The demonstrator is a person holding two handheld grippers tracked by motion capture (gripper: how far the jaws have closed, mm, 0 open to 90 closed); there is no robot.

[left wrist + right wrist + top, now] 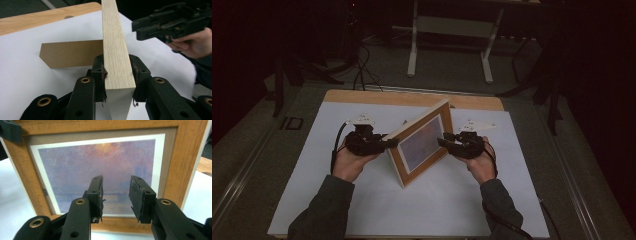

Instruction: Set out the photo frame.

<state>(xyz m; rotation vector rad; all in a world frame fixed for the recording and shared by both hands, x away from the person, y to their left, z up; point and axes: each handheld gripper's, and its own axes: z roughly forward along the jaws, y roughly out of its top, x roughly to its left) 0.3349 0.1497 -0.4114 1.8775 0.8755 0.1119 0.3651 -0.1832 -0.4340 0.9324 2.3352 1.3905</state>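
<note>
While the picture frame (422,145) stood on edge at the centre of the high view, on the white sheet (377,200) covering the table, its glazed front faced the lower right of that picture and showed a hazy purple and orange print. In the left gripper view its pale wooden edge (116,50) ran up the middle of the picture, and a brown easel stand (72,53) stuck out from the back toward the left. The left gripper (384,143) sat just left of centre in the high view, clenched on that edge, both pads pressing the wood from either side. The right gripper (443,142) hung just right of the frame in the high view, close to the front; in the right gripper view its jaws stood apart, grasping nothing, with the print (100,167) behind them. Beyond the sheet, a strip of bare wooden tabletop (412,97) showed along the upper edge.
</note>
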